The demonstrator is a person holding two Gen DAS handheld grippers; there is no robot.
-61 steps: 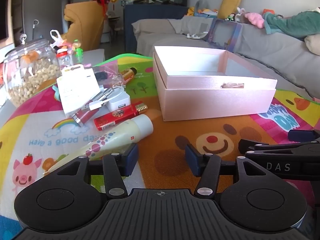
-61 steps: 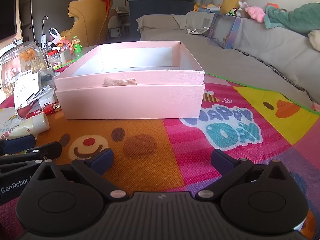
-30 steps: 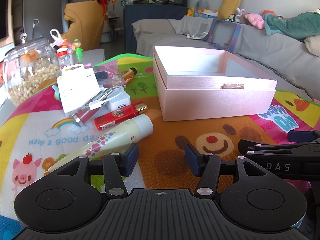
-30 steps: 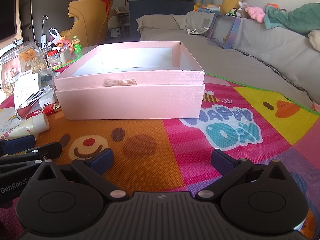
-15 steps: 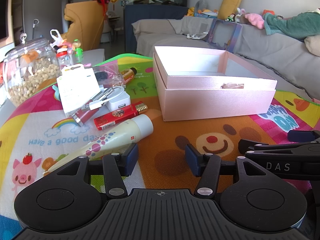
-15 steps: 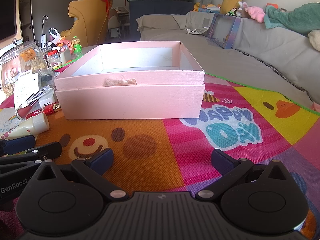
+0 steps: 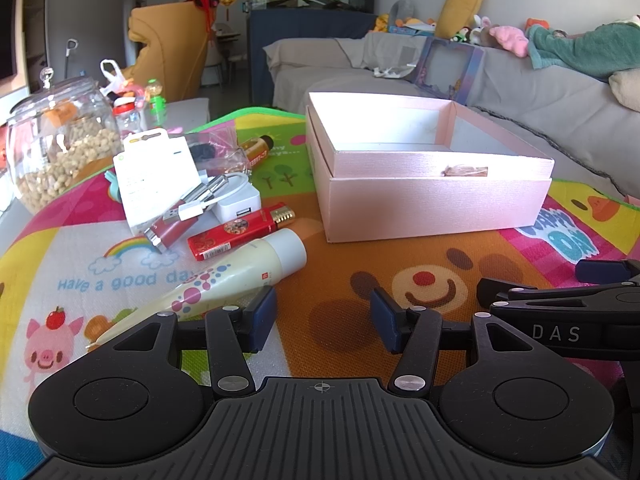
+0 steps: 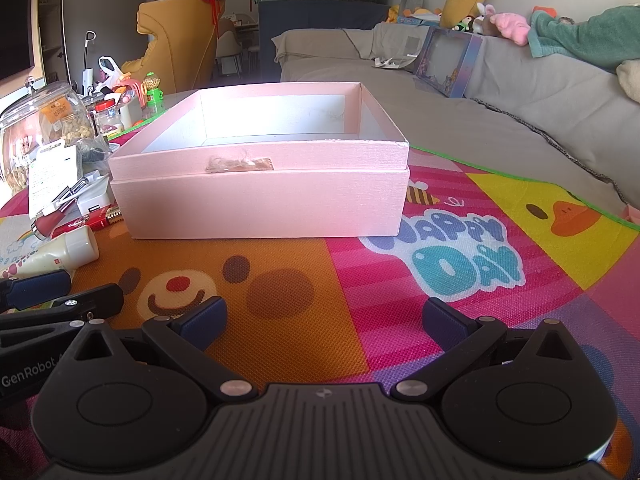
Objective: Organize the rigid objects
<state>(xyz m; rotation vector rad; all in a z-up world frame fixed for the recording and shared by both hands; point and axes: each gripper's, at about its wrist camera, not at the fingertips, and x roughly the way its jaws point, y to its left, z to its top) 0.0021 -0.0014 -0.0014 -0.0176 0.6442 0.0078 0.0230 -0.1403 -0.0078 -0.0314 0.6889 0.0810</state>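
Observation:
An open pink box point(image 7: 432, 200) point(image 8: 260, 204) sits on a colourful play mat, its inside bare. Left of it lies a pile: a cream tube point(image 7: 224, 280) point(image 8: 56, 254), a red lighter point(image 7: 240, 230), a red USB stick point(image 7: 172, 226), a white charger with cable point(image 7: 236, 204), a white card pack point(image 7: 156, 172) and a small amber bottle point(image 7: 258, 148). My left gripper point(image 7: 322, 320) stands open just in front of the tube, nothing between its pads. My right gripper point(image 8: 322, 318) is wide open over the mat, in front of the box, holding nothing.
A glass jar of snacks point(image 7: 60, 148) stands at the mat's far left, with small bottles and toys point(image 7: 136, 100) behind it. A grey sofa point(image 7: 520, 112) with a window-front toy box point(image 7: 448, 68) runs behind the pink box. Each gripper shows at the edge of the other's view.

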